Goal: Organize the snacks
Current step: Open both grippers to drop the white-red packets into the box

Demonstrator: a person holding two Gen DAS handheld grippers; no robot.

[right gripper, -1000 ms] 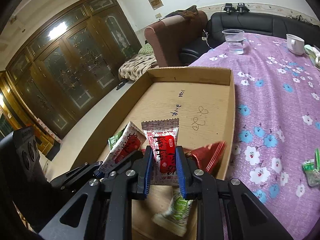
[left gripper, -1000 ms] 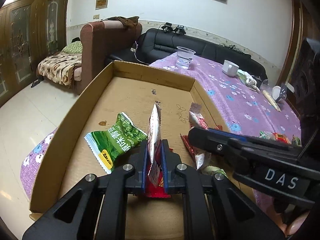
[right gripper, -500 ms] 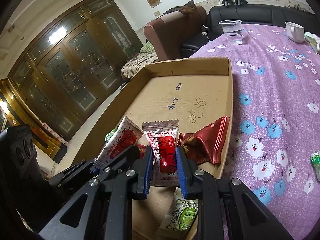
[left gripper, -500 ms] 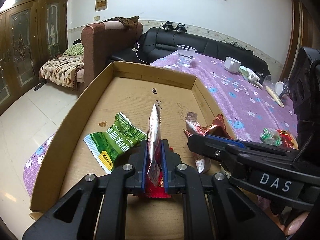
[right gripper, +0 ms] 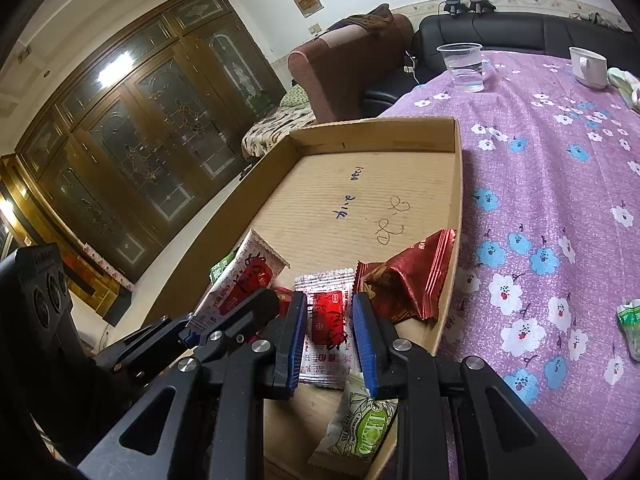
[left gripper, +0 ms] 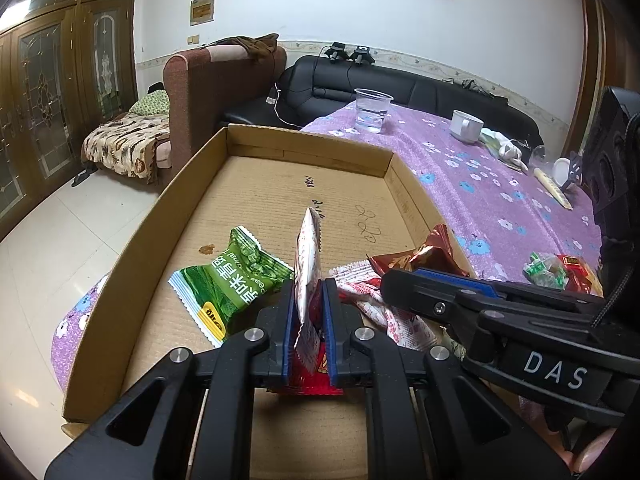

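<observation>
**A:** Over a shallow cardboard tray [left gripper: 136, 248] on a counter [right gripper: 560, 184] draped in purple flowered cloth, the left gripper [left gripper: 307, 316] is clamped tight on a white-and-red snack packet [left gripper: 307, 264], held edge-up above the tray floor.

**B:** And the right gripper [right gripper: 328, 332]?

**A:** Its jaws stand slightly apart, one on each side of a second white-and-red packet [right gripper: 326, 316] that lies flat in the tray's near end. A gap shows on both sides of the red label, so the blue pads [right gripper: 362, 332] do not appear to press it.

**B:** What else is in the tray?

**A:** A green packet [left gripper: 228, 284] lies flat just left of the left gripper. A crumpled dark red foil packet [right gripper: 408, 280] leans against the tray's right wall. A pale green-labelled packet [right gripper: 360, 428] sits at the near edge, below the right gripper.

**B:** Outside the tray?

**A:** More wrapped snacks [left gripper: 556, 272] rest on the cloth to the right. Farther back stand a clear plastic cup [left gripper: 372, 110] and a white mug [left gripper: 466, 126].
</observation>
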